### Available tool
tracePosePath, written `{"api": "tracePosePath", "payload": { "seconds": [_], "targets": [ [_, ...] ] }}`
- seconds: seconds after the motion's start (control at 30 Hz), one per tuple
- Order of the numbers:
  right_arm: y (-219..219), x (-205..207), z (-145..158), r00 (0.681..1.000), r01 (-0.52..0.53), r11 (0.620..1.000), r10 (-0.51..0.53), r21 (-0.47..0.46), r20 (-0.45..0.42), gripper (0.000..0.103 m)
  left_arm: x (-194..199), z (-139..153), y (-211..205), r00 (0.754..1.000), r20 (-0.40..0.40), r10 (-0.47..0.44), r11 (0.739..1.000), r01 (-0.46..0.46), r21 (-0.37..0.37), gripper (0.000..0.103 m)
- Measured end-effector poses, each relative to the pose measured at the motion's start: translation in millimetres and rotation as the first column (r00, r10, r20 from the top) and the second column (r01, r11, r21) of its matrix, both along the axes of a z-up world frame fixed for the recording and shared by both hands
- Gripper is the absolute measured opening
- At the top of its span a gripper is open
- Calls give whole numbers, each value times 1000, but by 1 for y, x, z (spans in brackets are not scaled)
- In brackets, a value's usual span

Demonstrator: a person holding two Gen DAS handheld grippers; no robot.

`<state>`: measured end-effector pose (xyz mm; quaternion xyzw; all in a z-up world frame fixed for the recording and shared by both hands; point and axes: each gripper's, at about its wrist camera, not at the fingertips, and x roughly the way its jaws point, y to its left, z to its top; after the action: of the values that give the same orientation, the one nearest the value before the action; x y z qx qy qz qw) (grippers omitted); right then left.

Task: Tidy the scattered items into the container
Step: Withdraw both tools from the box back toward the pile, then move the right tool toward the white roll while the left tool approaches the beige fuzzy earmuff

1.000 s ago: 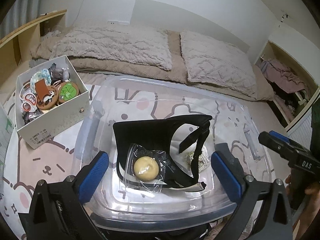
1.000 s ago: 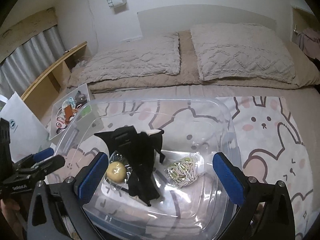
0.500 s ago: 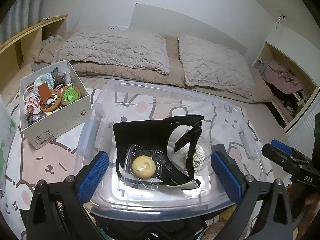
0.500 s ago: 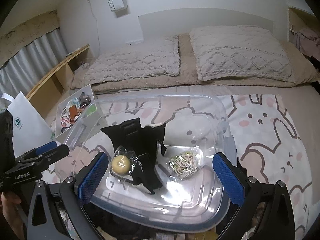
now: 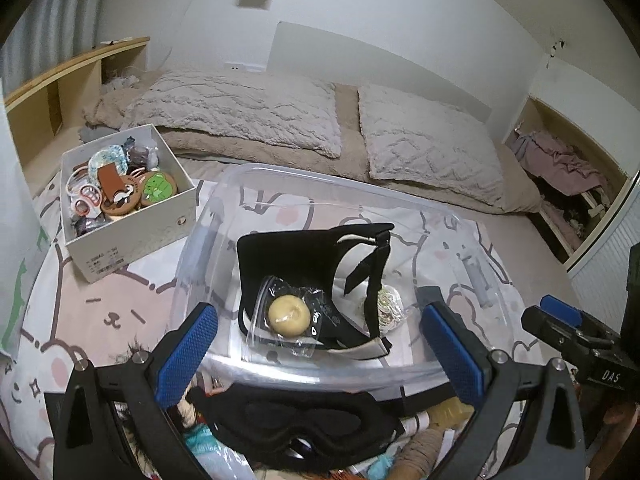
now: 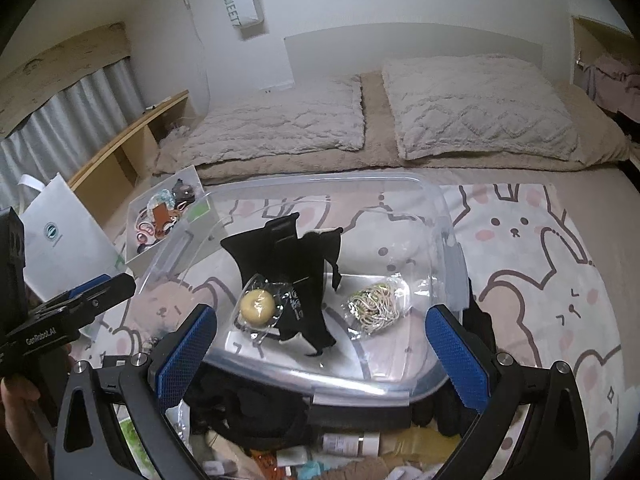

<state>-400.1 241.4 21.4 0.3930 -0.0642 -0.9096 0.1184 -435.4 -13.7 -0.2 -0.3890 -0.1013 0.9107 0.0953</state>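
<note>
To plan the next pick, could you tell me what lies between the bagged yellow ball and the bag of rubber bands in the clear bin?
In both wrist views, the black strapped pouch lies between the ball and the rubber bands.

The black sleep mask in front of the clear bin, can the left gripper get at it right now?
Probably yes: the left gripper is open and empty, and the sleep mask lies on top of the pile just below it, uncovered.

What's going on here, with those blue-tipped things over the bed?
A person holds tongs in each hand, tidying clutter into a clear plastic tub on the bed. The left tongs and right tongs are both open and empty. A black mask, a bagged yellow ball and bagged rubber bands are inside; a sleep mask lies outside.
</note>
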Motion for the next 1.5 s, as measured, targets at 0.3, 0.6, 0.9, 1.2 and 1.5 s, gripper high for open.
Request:
{"api": "tracePosePath", "payload": {
  "seconds": [0.3,0.6,0.9,1.2,1.5],
  "targets": [
    [3,44,1,1000,12,1000,-12,14,-23,103,43,0,-2,1000,-22,6,1000,-6,-11,103],
    [11,95,-3,998,32,999,-31,21,-48,103,92,-3,0,999,-51,4,1000,-5,-31,103],
    [15,144,-5,995,39,999,-37,17,-89,103,143,-7,-7,996,-89,17,999,-20,-34,103],
    [19,194,-11,988,41,999,-41,-2,-146,103,197,-11,-9,989,-145,23,998,-30,-51,103],
    [23,237,-15,981,46,999,-47,-9,-190,103,246,-14,-11,980,-195,30,998,-40,-51,103]
  ]
}}
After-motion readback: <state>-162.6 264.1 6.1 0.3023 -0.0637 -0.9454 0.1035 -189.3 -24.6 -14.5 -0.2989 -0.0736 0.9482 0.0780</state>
